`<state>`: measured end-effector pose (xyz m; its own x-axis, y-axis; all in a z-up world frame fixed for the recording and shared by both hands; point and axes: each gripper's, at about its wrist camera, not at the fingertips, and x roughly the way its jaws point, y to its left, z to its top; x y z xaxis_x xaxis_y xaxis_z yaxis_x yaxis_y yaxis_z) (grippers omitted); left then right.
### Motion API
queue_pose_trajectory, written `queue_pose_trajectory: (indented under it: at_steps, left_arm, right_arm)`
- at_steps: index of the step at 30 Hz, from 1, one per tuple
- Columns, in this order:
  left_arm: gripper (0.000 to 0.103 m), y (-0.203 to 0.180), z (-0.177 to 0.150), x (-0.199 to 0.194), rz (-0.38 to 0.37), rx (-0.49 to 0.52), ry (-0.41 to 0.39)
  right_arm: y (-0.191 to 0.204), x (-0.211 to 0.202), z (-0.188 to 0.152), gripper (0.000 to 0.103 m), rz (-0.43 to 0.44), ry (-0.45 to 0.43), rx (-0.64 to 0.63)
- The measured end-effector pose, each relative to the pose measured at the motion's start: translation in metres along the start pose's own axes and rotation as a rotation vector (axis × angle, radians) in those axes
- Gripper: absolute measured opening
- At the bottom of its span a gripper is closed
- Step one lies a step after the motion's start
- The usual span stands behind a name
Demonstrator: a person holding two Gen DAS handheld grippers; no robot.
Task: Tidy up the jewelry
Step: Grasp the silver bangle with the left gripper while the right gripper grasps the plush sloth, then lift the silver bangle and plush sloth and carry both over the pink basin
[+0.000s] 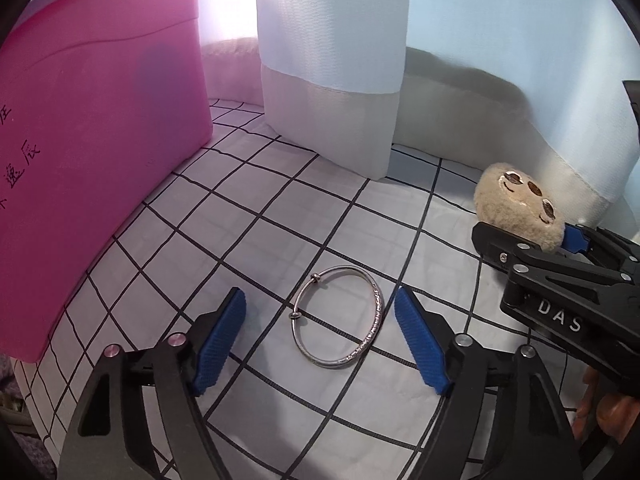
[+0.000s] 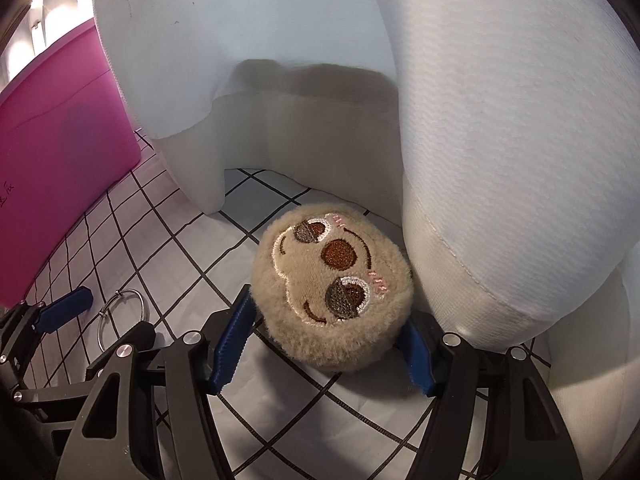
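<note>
Blue pads (image 1: 218,344) of the left gripper (image 1: 320,340) stand apart, flanking the untouched silver bangle (image 1: 338,316); the right gripper (image 2: 320,344) clasps the plush sloth case (image 2: 332,292).

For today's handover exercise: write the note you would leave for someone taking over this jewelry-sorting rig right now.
Left tongs: open, straddling the silver bangle, pads not touching it.
Right tongs: closed on the sides of the plush sloth-face pouch, which still sits on the checked cloth.
The pink bin stands to the left; white curtains hang behind.
Done: nothing stowed.
Left: grip the bangle, probably open the pouch, put it away.
</note>
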<state>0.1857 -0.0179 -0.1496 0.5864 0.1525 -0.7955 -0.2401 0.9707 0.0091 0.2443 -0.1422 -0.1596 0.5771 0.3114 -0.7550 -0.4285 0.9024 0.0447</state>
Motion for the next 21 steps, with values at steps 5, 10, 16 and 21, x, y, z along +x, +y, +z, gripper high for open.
queue_pose_trajectory:
  at_steps: [5, 10, 16, 21]
  left_arm:
    - [0.044, -0.006, -0.001, -0.005, -0.028, 0.041, -0.014]
    - [0.044, 0.000, -0.006, -0.011, -0.028, 0.023, -0.008]
    - [0.044, 0.008, -0.014, -0.024, 0.002, 0.017, -0.013]
    - [0.044, 0.019, -0.019, -0.039, -0.006, -0.018, -0.025]
  right_arm:
    - [0.003, -0.001, -0.002, 0.054, 0.013, -0.009, -0.009]
    - [-0.003, -0.010, -0.007, 0.052, 0.034, -0.016, -0.009]
    - [-0.004, -0.019, -0.015, 0.052, 0.064, -0.021, -0.009]
    - [-0.004, -0.029, -0.022, 0.052, 0.086, -0.020, -0.007]
